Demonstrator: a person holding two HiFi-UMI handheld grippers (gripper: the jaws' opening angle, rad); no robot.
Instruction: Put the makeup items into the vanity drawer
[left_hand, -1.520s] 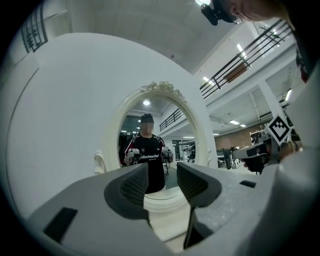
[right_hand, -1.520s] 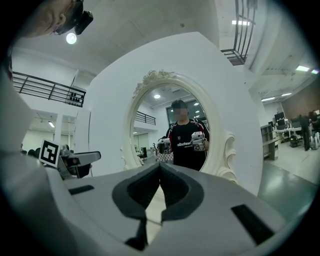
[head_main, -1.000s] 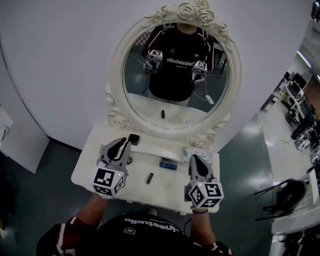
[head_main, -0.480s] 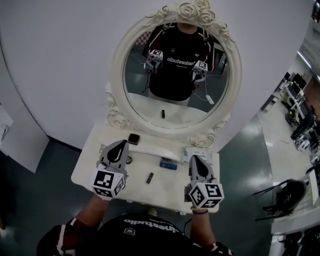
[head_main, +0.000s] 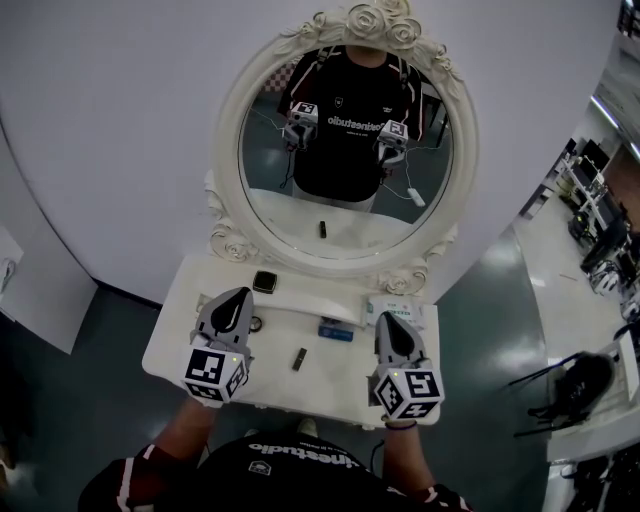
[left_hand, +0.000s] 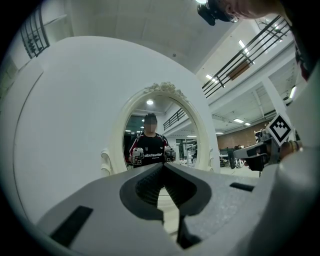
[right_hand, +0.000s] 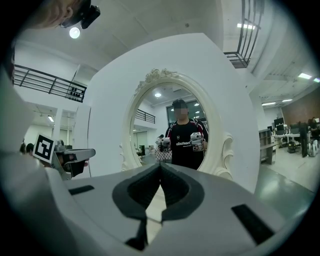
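Left gripper (head_main: 238, 296) and right gripper (head_main: 385, 318) are both closed on nothing, level over the bench (head_main: 180, 298) front. Looks like a neutral hold to me (small dark tube (head_main: 299, 358) sits on top).

speaker one: what colours show here?
speaker two: a white vanity top (head_main: 180, 340) and a white scrolled mirror frame (head_main: 225, 150). the left gripper (head_main: 243, 294) and right gripper (head_main: 384, 317) are grey, each with a black-and-white square-patterned cube.
speaker one: near the fingers?
speaker two: a blue box (head_main: 336, 329) between both fingertips, a black tube (head_main: 299, 358) behind them, and a dark square case (head_main: 264, 281) just beyond the left ones.
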